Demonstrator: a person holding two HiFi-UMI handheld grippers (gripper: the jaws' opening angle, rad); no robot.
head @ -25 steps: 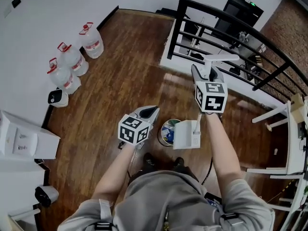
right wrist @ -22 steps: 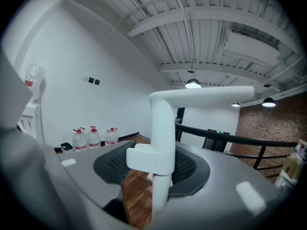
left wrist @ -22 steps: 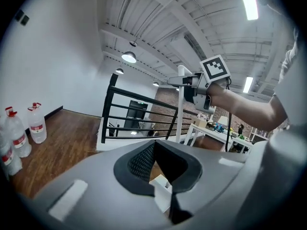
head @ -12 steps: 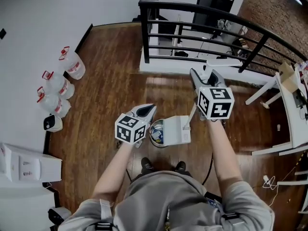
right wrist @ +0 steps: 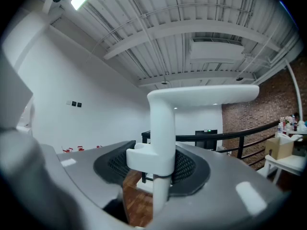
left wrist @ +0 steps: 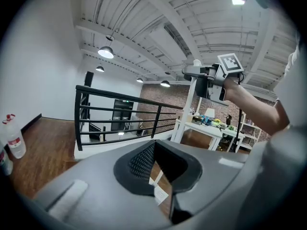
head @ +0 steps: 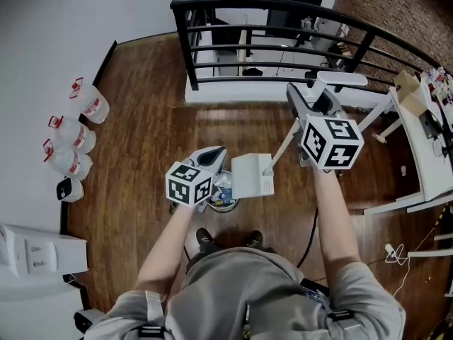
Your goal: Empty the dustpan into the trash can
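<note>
**Dustpan held beside the trash can on a wooden landing**

A person stands on a wooden floor [head: 141, 140] with a gripper in each hand, seen from the head view looking steeply down. The right gripper [head: 313, 99] is clamped on the long white handle [right wrist: 162, 143] of a dustpan [head: 253, 176]. Its own view shows both ribbed pads pressed against a thick collar on the pole, just below the handle's horizontal top grip. From there the pole slants down and toward the person to the white pan, which hangs clear of the floor in front of the person's shoes [head: 205, 238].

The trash can [head: 219, 205] stands on the floor just left of the pan, with colourful rubbish showing inside. In the head view the pan's left edge overlaps the can's rim. How high the pan hangs above the can cannot be told.

The left gripper [head: 216, 153] is on the far side of the can from the pan, its marker cube hiding part of the rim. Its own view shows the jaws drawn together at the tips with nothing between them.

A black railing [head: 269, 6] runs across the top of the head view. Three water jugs [head: 88, 103] line the white wall at the left, and a white table [head: 425, 133] stands at the right.
</note>
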